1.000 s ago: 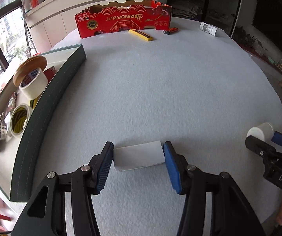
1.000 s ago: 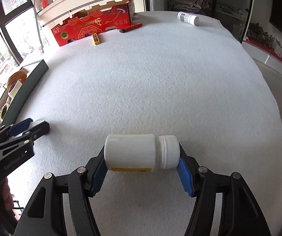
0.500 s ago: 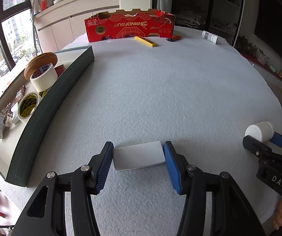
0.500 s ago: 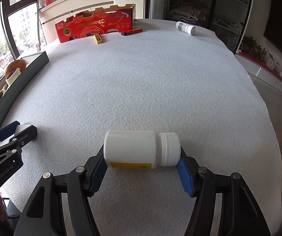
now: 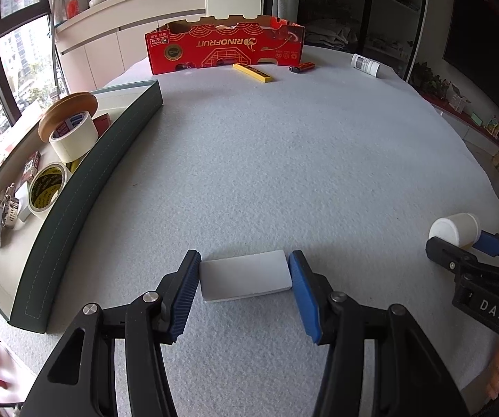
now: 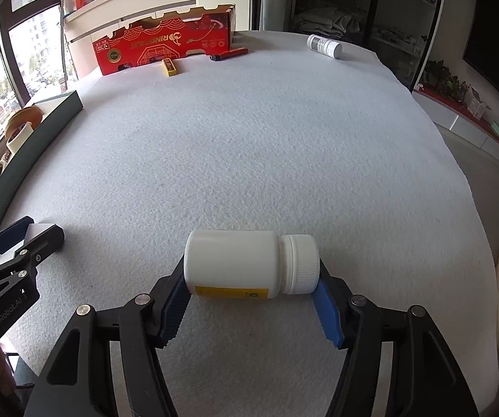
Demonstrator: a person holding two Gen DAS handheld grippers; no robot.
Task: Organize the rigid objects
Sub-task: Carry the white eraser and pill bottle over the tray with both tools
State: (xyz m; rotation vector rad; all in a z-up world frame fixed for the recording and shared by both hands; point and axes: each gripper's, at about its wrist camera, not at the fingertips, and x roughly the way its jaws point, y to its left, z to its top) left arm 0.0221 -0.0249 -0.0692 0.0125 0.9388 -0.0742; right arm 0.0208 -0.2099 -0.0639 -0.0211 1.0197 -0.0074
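Note:
A flat white block point(image 5: 246, 279) lies crosswise between the blue pads of my left gripper point(image 5: 244, 257), which is shut on its two short ends, low over the grey felt. My right gripper point(image 6: 251, 271) is shut on a white plastic bottle point(image 6: 235, 260) lying sideways, one pad on its base and the other on its ribbed cap. In the left wrist view the right gripper point(image 5: 458, 239) shows at the right edge with the bottle's cap point(image 5: 454, 227). In the right wrist view the left gripper point(image 6: 34, 238) sits at the left edge. Whether either object touches the felt I cannot tell.
A dark green tray point(image 5: 110, 160) along the left edge holds tape rolls point(image 5: 74, 135) and small hardware. At the far side stand a red cardboard box point(image 5: 225, 47), a yellow bar point(image 5: 253, 72), a red lighter point(image 5: 301, 67) and a small white bottle point(image 5: 366, 64).
Both grips stay as they were, block and bottle in the same place between the pads. The views have tipped up only slightly.

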